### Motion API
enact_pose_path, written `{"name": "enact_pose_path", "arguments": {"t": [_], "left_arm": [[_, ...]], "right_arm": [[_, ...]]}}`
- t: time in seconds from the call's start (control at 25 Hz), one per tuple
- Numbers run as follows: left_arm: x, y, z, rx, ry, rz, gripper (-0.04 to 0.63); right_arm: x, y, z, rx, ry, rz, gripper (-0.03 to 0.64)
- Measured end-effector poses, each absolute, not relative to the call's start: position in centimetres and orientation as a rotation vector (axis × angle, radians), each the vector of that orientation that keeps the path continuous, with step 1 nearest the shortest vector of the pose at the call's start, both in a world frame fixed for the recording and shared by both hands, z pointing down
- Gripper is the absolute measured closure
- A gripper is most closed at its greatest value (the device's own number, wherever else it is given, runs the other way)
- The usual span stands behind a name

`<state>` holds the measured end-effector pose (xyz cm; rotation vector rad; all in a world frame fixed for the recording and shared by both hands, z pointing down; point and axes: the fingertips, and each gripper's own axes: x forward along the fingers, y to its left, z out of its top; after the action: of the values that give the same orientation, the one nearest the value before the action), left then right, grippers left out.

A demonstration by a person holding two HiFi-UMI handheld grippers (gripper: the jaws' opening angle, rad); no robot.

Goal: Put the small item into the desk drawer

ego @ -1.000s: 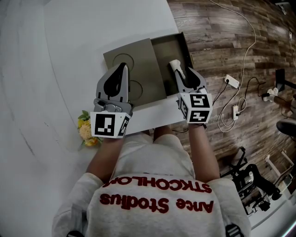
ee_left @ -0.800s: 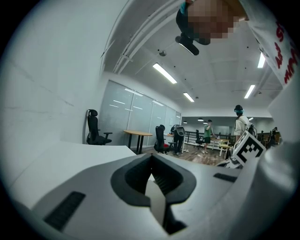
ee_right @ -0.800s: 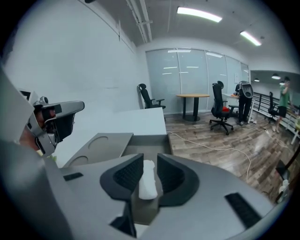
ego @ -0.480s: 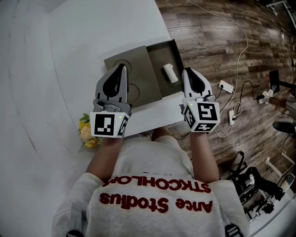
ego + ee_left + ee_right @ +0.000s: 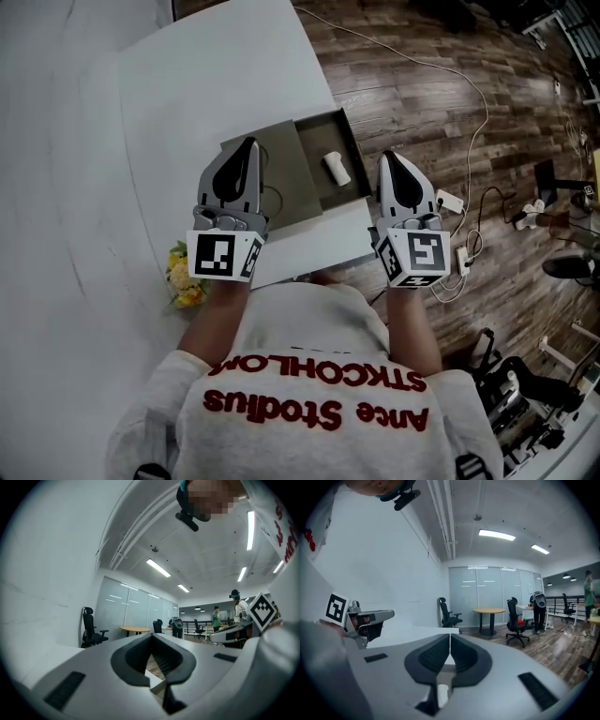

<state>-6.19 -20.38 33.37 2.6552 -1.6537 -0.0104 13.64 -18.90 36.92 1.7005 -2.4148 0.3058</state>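
Observation:
The small white item [image 5: 336, 167] lies on the floor of the open grey drawer [image 5: 322, 133], which sticks out from the white desk [image 5: 225, 75]. My right gripper [image 5: 389, 157] hovers just right of the drawer, clear of the item. Its jaws have just been closing with nothing between them, and in the right gripper view [image 5: 450, 641] the tips meet. My left gripper [image 5: 247, 145] is held over the tan panel [image 5: 277, 173] left of the drawer. It is shut and empty too, and its tips touch in the left gripper view [image 5: 151, 637].
A bunch of yellow flowers [image 5: 185, 277] lies on the desk by my left wrist. Cables and a power strip [image 5: 448, 200] trail over the wooden floor to the right. Office chairs [image 5: 449, 613] and a round table [image 5: 489, 612] stand beyond, with people [image 5: 239, 606] further off.
The right gripper has let go of the white item inside the drawer, lifted out to the right and shut. Both grippers have risen; the item stays in the drawer.

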Motion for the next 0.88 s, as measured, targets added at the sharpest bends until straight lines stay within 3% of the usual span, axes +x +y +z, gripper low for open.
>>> {"name": "enact_pose_path", "arguments": {"t": [0.88], "left_arm": [[-12.9, -17.8, 27.5, 2.583, -1.971, -0.109, 0.588]], "right_arm": [[9.1, -19.1, 29.4, 1.564, -2.656, 0.091, 0.611]]}}
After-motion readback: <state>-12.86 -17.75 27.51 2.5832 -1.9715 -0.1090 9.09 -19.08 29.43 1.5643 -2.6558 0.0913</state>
